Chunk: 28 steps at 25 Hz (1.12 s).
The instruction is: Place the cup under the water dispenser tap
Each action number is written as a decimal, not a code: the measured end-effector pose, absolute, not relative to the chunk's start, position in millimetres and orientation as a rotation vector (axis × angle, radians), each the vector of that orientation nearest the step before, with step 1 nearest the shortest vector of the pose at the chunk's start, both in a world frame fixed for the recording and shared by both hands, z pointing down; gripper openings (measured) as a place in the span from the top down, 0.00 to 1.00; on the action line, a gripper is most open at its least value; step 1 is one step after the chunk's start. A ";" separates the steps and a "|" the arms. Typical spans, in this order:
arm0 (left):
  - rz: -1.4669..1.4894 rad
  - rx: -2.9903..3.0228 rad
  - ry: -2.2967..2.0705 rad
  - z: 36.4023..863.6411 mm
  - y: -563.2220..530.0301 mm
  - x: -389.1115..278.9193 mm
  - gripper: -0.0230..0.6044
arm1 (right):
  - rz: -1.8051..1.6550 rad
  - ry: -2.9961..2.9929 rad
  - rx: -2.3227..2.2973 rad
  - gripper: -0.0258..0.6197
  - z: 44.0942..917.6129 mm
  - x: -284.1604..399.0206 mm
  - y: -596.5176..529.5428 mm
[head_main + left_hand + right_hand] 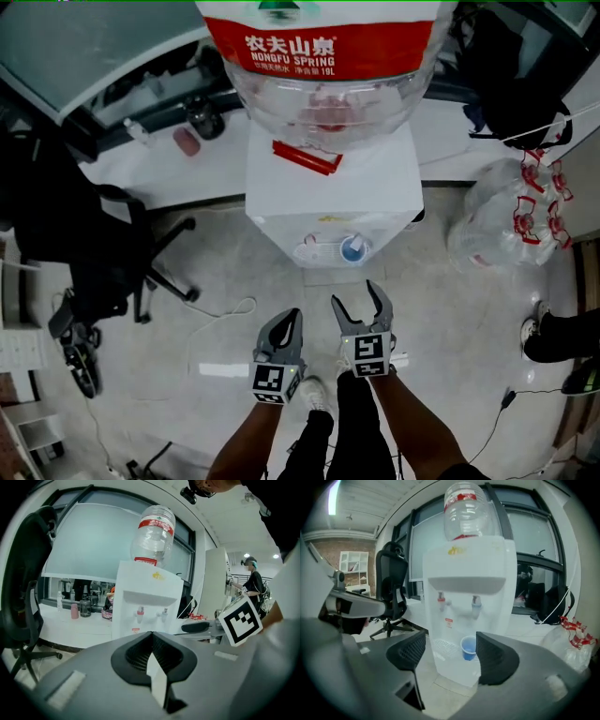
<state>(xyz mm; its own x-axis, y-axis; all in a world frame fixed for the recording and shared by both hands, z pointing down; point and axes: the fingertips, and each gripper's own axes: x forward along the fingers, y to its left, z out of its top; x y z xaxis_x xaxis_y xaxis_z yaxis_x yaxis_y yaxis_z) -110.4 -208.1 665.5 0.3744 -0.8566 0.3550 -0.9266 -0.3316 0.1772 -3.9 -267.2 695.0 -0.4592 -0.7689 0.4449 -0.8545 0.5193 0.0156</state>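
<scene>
Right tool (357, 302) has its jaws spread wide with nothing gripped between them. Straight ahead of it, framed in the gap between the jaws but well clear of them, the blue cup (468, 647) stands upright on the drip tray (444, 647) of the water dispenser (464, 573), right below the blue tap (476, 603). Left tool (291, 321), just beside the right one, has its jaws together and empty, with the dispenser farther ahead.

The cup (467, 648) stands on the tray (443, 646) of the dispenser (464, 564), below its right tap (476, 603) (bottle (466, 508) on top).
</scene>
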 end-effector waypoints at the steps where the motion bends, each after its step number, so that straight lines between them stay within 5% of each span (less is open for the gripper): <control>1: 0.275 2.297 -1.559 657.0 -201.4 -110.9 0.94 | 0.293 -2.378 1.338 0.46 682.3 -5.1 -256.1; 9: 0.257 2.477 -1.547 566.8 -187.7 -112.0 0.94 | 0.212 -2.447 1.420 0.75 575.4 -8.2 -206.2; 19: 0.189 2.578 -1.518 485.0 -150.7 -101.3 0.94 | 0.100 -2.455 1.540 0.95 479.7 1.3 -163.7; 28: 0.185 2.637 -1.555 442.2 -140.1 -114.1 0.94 | 0.002 -2.468 1.508 0.96 444.2 5.6 -149.4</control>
<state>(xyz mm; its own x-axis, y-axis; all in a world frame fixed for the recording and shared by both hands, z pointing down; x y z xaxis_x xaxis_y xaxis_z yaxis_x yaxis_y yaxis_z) -114.1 -140.1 442.2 0.4793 -0.8662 0.1413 -0.8752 -0.4838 0.0030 5.6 -149.4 444.2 -0.4336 -0.8760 0.2112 -0.8764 0.4645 0.1271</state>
